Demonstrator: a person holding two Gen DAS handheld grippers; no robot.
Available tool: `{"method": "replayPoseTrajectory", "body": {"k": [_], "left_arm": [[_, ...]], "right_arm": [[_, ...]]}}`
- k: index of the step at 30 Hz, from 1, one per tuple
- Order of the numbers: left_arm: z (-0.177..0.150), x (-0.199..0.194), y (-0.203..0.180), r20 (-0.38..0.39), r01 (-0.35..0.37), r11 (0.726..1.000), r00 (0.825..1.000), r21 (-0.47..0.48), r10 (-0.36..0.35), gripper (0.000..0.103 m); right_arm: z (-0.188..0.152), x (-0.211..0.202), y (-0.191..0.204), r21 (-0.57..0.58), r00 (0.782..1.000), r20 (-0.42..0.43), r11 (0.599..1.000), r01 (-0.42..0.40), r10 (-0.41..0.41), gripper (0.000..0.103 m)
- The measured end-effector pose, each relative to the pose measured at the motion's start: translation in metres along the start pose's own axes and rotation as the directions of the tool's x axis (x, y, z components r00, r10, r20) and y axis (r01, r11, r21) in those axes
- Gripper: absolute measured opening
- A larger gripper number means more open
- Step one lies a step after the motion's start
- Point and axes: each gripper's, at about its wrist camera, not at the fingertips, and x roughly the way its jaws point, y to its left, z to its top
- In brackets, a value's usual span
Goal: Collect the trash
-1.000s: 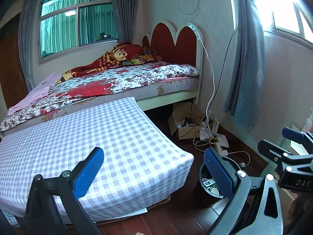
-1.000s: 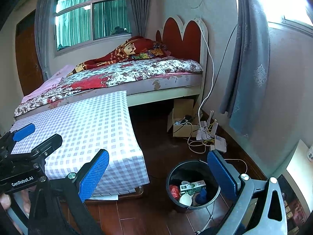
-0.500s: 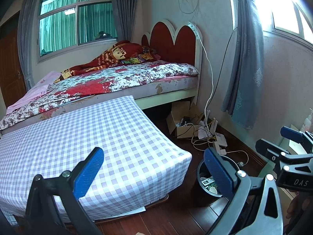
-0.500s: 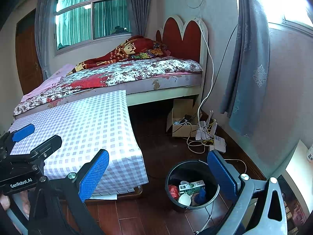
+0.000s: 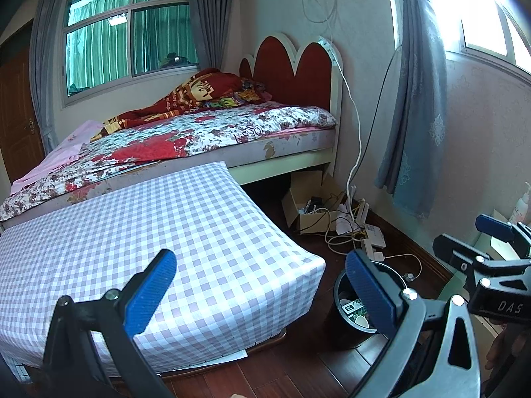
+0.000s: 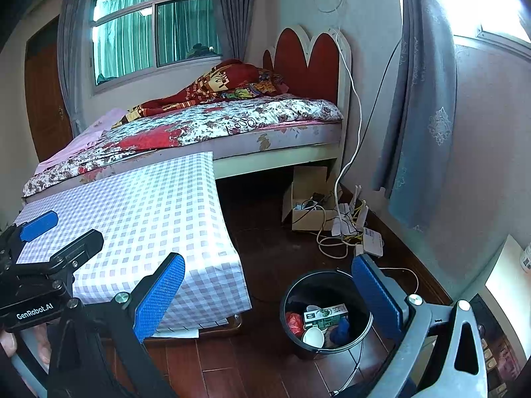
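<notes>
Below, round black bin (image 6: 327,311), checkered cloth (image 6: 149,219)

Right tongs (image 6: 265,295) spread wide, empty, above round black plastic bin (image 6: 327,311) holding carton, cup, red wrapper; checked bench (image 6: 149,219) beside.

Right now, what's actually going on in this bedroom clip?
A person holds two grippers over the wood floor, and neither is carrying anything. The left gripper and right gripper are both open and empty. The black trash bucket beside the checkered table already holds a green-and-white carton, a white cup, something red and something blue. No loose trash shows on the tabletop or the floor around it.
</notes>
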Motion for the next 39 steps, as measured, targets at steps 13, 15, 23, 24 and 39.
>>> {"method": "replayPoseTrajectory", "body": {"k": [13, 15, 23, 24, 39], "left_arm": [[-0.0002, 0.0019, -0.0002, -0.001, 0.007, 1.000, 1.000, 0.006, -0.007, 0.102], [-0.0001, 0.0017, -0.0011, -0.001, 0.004, 1.000, 1.000, 0.006, -0.004, 0.102], [0.0005, 0.0038, -0.0011, -0.004, 0.011, 1.000, 1.000, 0.003, -0.011, 0.102], [0.0008, 0.0041, -0.0004, -0.004, 0.011, 1.000, 1.000, 0.004, -0.011, 0.102], [0.0004, 0.0062, -0.0020, 0.011, 0.000, 0.999, 1.000, 0.049, 0.000, 0.102]], "right_arm": [[-0.0002, 0.0003, 0.0008, 0.000, 1.000, 0.000, 1.000, 0.002, -0.002, 0.102], [-0.0001, 0.0004, 0.0006, 0.001, 1.000, -0.001, 1.000, 0.002, -0.002, 0.102], [0.0002, 0.0012, 0.0008, 0.002, 1.000, -0.001, 1.000, 0.003, -0.003, 0.102], [-0.0001, 0.0005, 0.0009, 0.003, 1.000, -0.001, 1.000, 0.003, -0.003, 0.102], [-0.0022, 0.0010, 0.0033, 0.009, 1.000, -0.006, 1.000, 0.011, -0.011, 0.102]]}}
